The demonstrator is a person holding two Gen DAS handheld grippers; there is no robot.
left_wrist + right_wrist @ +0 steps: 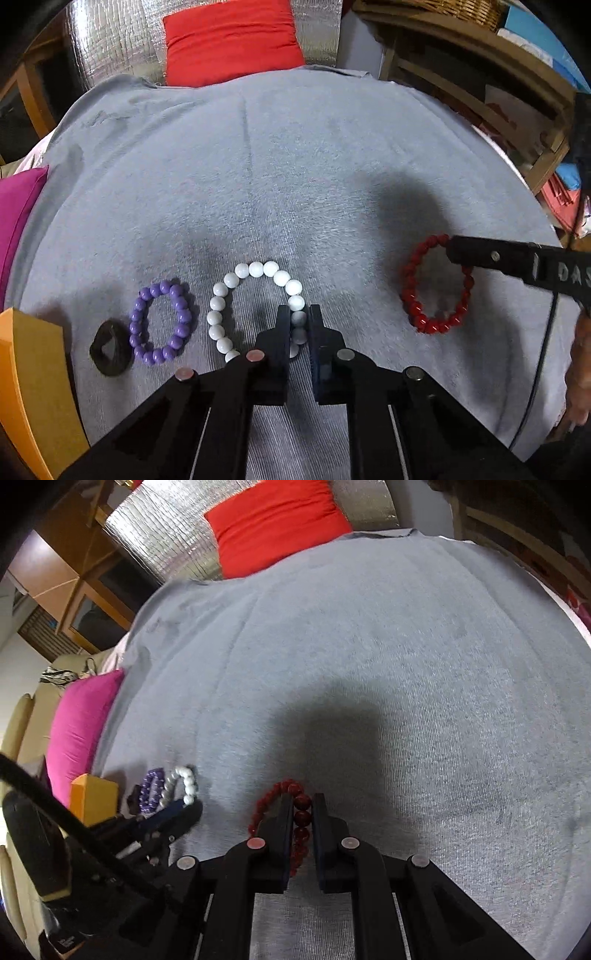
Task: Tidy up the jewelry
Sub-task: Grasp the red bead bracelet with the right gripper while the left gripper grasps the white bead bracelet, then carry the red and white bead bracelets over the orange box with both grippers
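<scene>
Between the left gripper's (298, 314) jaws sits the near right arc of the white bead bracelet (255, 271), pinched tight on 2 or 3 beads, the rest of the loop lying flat on the grey cloth (295, 155). Over on the right, the right gripper (303, 812) is clamped narrow on the red bead bracelet (271, 794), gripping one side so the loop hangs off to the left of its fingers. Both tools taking a bead strand edge-on, that's a sensible hold: the loop can't roll away!

Just left of the white one lies the purple bead bracelet (160, 323), untouched, and beside that a dark hair tie (110, 349). All 4 sit in a rough row. An orange box (33, 384) stands at the cloth's left edge, likely where these pieces are headed. Red cushion (229, 40) at the far end, pink cushion (16, 214) on the left.
</scene>
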